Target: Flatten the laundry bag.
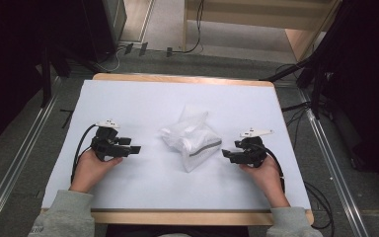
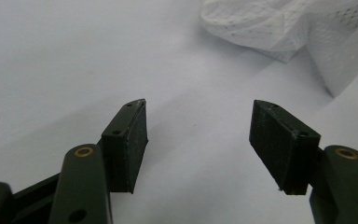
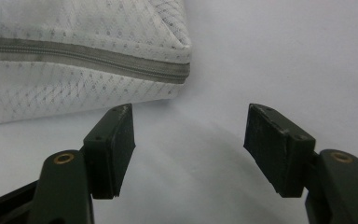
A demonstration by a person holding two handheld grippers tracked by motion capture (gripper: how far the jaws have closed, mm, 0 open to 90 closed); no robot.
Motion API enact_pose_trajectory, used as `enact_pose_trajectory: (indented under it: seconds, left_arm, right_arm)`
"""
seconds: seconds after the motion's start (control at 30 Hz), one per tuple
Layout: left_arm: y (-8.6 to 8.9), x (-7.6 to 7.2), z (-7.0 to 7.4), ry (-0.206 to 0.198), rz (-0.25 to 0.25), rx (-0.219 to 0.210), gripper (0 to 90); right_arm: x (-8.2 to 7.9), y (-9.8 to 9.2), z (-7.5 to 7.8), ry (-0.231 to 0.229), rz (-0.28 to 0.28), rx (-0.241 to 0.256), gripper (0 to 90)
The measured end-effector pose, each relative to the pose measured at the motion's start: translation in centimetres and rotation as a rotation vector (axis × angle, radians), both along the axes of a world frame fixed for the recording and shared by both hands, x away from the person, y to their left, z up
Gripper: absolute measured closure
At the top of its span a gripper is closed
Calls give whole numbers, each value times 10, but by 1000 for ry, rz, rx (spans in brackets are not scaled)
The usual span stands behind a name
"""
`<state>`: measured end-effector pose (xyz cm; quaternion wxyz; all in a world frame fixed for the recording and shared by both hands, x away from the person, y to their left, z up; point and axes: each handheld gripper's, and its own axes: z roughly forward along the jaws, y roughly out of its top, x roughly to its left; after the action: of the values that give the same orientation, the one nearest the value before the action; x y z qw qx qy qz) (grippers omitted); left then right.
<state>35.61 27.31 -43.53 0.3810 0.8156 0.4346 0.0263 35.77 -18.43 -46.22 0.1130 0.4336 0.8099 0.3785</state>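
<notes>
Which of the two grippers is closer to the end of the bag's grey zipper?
The right gripper: the mesh bag's zipper ends just beside it, while the left gripper faces the bag's crumpled side.

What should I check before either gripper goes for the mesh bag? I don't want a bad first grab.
1. Left gripper open, nothing between its fingers: ok.
2. Right gripper open, nothing held: ok.
3. White mesh bag lies free on the table, between the grippers: ok.
4. Zipper faces the right gripper: ok.
5. Zipper fully shut along its length: cannot tell.
6. Bag's contents: cannot tell.
</notes>
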Motion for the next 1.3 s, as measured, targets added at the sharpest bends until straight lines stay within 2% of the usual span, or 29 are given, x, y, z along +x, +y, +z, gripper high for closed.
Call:
enact_pose_trajectory:
  seconds: [0.17, 0.4, 0.57, 0.67, 0.97, 1.13, 1.3]
  left_arm:
    - [-5, 1, -1, 0, -16, 19, 358]
    - [-7, 2, 0, -2, -29, 16, 358]
    - [-10, 3, 1, -5, -25, 9, 360]
    - [-13, 3, 1, -1, -31, 4, 360]
    - [-18, 5, 1, 14, -55, 7, 359]
    - [-20, 6, 1, 9, -68, 18, 362]
    - [-24, 4, 3, -18, -78, 14, 385]
  right_arm:
    - [-6, 2, 0, 4, 12, -8, 344]
    - [-11, 6, 2, 11, 18, -14, 351]
    - [-13, 7, 1, 31, 50, 0, 352]
    - [-15, 8, 2, 22, 54, 5, 352]
    - [-18, 8, 1, 37, 48, 4, 352]
    - [-20, 8, 2, 46, 49, 5, 368]
    - [-22, 12, 3, 43, 58, 1, 377]
